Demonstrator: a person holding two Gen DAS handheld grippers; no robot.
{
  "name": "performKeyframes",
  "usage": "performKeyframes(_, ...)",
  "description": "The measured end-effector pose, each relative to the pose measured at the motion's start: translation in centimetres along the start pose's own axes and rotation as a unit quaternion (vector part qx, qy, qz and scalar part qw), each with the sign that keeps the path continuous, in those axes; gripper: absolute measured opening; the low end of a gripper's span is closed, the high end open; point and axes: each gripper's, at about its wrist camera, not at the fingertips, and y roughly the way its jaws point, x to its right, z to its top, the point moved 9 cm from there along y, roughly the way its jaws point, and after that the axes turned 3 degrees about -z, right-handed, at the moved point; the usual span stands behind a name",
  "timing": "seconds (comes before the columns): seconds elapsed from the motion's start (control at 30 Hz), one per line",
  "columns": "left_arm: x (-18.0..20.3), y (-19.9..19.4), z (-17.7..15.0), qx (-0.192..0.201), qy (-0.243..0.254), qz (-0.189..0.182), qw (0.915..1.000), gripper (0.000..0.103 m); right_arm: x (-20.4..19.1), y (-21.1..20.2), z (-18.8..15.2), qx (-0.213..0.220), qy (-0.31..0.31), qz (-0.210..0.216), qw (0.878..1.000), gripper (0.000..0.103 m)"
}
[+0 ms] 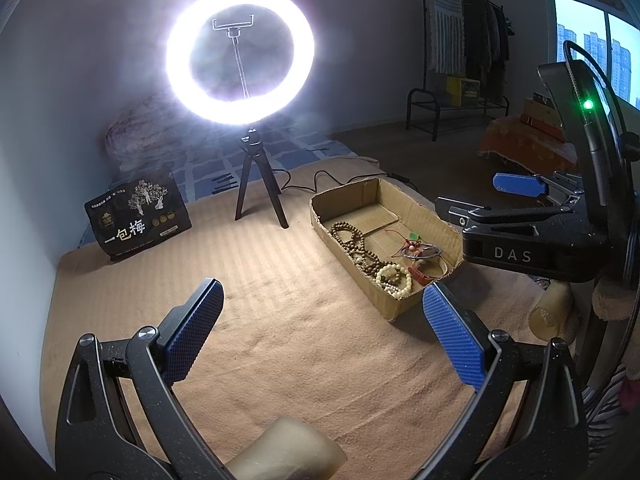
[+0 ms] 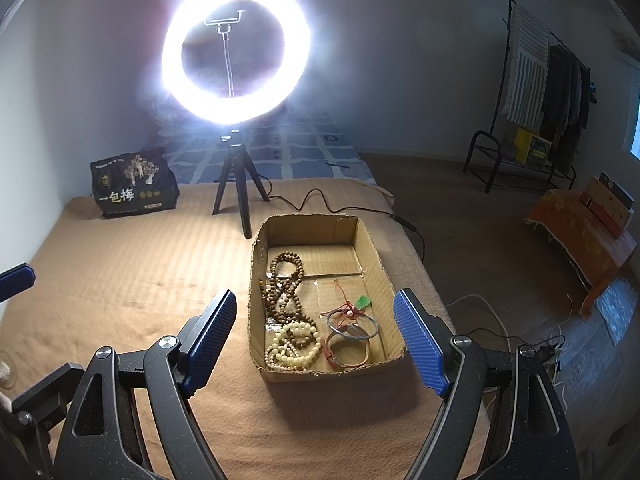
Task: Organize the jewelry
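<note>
I judge the sorting nearly finished: brown bead strand [image 2: 285, 288], cream bead strand [image 2: 294, 346], bangles [image 2: 352, 330] and red-cord pendant [image 2: 354, 304] all lie inside the cardboard box [image 2: 256, 300] on the tan blanket [image 2: 132, 280], at 12 o'clock from my right hand-held gripper [image 2: 316, 344]. Both it and my left hand-held gripper [image 1: 322, 332] stand wide open, empty, above the blanket. Next move, I think, is a final check; open blanket at 9 o'clock, bed edge at 3, ring light [image 2: 236, 52] behind.
</note>
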Motion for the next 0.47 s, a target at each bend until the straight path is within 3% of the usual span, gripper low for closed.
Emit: performKeyframes(0.47,-0.54,-0.39,0.23,0.010,0.003,0.016,0.9998,0.102,-0.44,0.06,0.12,-0.003,-0.008,0.001,1.000,0.081)
